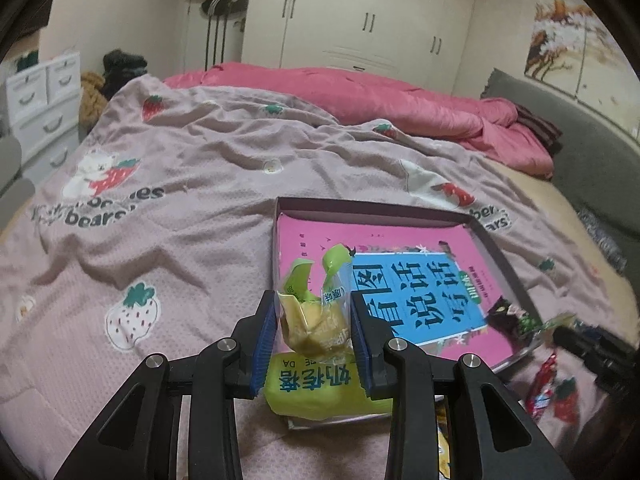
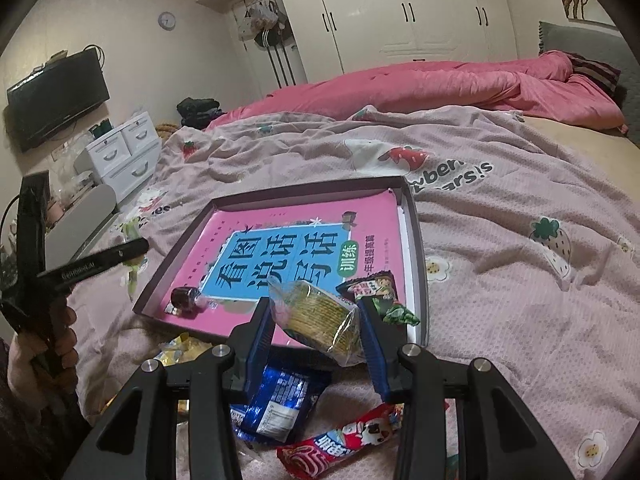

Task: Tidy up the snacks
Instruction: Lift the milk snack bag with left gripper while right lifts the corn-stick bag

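Our left gripper (image 1: 313, 334) clamps a green-topped clear packet of yellow cake (image 1: 310, 312); our right gripper (image 2: 316, 334) pinches a clear sleeve of round crackers (image 2: 320, 320), both over the shallow dark cardboard tray (image 2: 414, 240) near edge. Open pink strawberry-print bedspread (image 1: 180, 248) at nine o'clock; white wardrobe (image 1: 360, 12) at twelve.

Both cameras sat close behind their jaws, looking forward and slanted down over the bed. Left view: the shallow box (image 1: 496, 240) lay just beyond the jaws, to their right. Right view: the same box (image 2: 416, 240) lay just beyond the jaws, to their left. Both views took in the pink quilt (image 1: 400, 100) (image 2: 420, 84) and wardrobe (image 1: 380, 12) (image 2: 400, 8) far beyond.
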`<action>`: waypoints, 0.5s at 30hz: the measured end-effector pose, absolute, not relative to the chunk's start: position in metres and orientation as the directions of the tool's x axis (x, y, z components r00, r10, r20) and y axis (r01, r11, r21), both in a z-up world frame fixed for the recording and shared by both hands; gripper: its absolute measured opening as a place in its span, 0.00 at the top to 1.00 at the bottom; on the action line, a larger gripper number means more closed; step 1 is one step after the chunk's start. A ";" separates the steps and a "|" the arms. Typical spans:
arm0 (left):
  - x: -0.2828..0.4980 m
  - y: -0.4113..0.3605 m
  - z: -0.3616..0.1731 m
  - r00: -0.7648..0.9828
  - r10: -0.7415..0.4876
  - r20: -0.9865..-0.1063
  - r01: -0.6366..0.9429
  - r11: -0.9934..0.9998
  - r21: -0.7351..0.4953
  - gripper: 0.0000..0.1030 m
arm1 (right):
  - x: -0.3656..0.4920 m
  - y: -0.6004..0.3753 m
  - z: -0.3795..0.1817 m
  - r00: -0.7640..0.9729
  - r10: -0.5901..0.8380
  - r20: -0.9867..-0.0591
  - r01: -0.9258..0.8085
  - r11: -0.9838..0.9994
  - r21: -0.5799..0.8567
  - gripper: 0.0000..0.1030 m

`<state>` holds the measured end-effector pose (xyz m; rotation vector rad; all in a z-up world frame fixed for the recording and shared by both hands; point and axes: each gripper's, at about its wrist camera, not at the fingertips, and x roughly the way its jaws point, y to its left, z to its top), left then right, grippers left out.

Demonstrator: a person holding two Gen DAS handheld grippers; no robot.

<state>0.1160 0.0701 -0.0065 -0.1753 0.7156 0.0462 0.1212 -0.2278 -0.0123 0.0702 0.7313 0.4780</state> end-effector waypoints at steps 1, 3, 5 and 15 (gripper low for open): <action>0.117 0.067 -0.008 0.753 -0.012 -0.658 -0.098 0.987 -0.130 0.65 | 0.122 -0.228 -0.012 0.643 0.444 -0.624 -0.393 0.891 0.229 0.59; 0.119 0.063 -0.011 0.751 -0.006 -0.660 -0.090 0.990 -0.110 0.65 | 0.124 -0.228 -0.013 0.641 0.446 -0.624 -0.391 0.890 0.234 0.59; 0.120 0.059 -0.013 0.750 -0.005 -0.662 -0.080 0.992 -0.098 0.65 | 0.125 -0.228 -0.015 0.639 0.445 -0.628 -0.390 0.891 0.235 0.59; 0.125 0.044 -0.023 0.741 0.004 -0.672 -0.057 0.997 -0.057 0.65 | 0.128 -0.226 -0.018 0.637 0.445 -0.630 -0.392 0.890 0.232 0.59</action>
